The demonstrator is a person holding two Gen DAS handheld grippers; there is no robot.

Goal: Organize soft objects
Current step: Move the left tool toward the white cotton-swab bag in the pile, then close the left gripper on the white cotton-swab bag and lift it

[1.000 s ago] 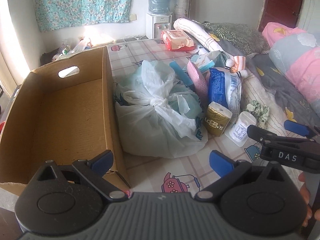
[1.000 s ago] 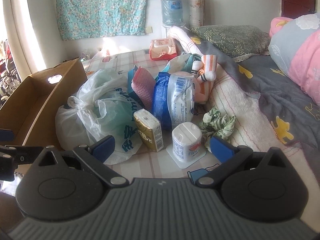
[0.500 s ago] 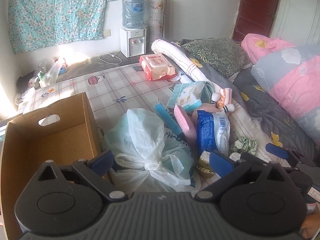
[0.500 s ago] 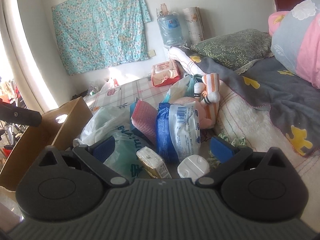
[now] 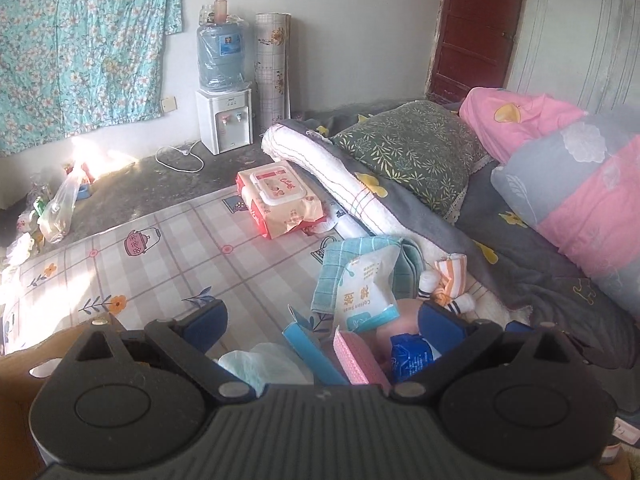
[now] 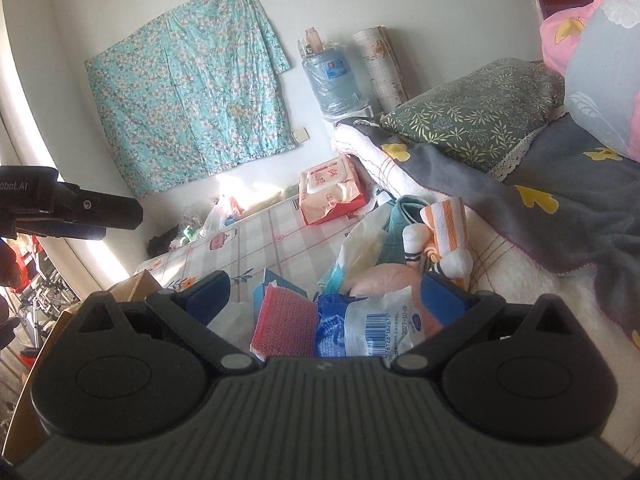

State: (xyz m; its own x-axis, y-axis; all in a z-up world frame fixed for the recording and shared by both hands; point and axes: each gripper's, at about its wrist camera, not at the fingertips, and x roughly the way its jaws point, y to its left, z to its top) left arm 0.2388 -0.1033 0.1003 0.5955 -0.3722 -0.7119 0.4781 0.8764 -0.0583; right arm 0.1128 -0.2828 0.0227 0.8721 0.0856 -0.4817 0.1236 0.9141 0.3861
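Note:
A heap of soft goods lies on the checked mat: a white cotton-swab pack, a teal cloth, a pink sponge cloth, a blue packet and an orange-striped plush toy. My left gripper hangs open above the heap, holding nothing. My right gripper is also open and empty, over the pink sponge cloth and the blue packet. The cardboard box shows only as a corner. The left gripper appears raised at the left in the right wrist view.
A red wipes pack lies farther along the mat. A rolled white blanket, a green pillow and a pink and grey quilt fill the right side. A water dispenser stands by the far wall.
Both grippers have risen and tilted upward, so the box and the tied plastic bag slid mostly out of view. Both stayed open and took hold of nothing.

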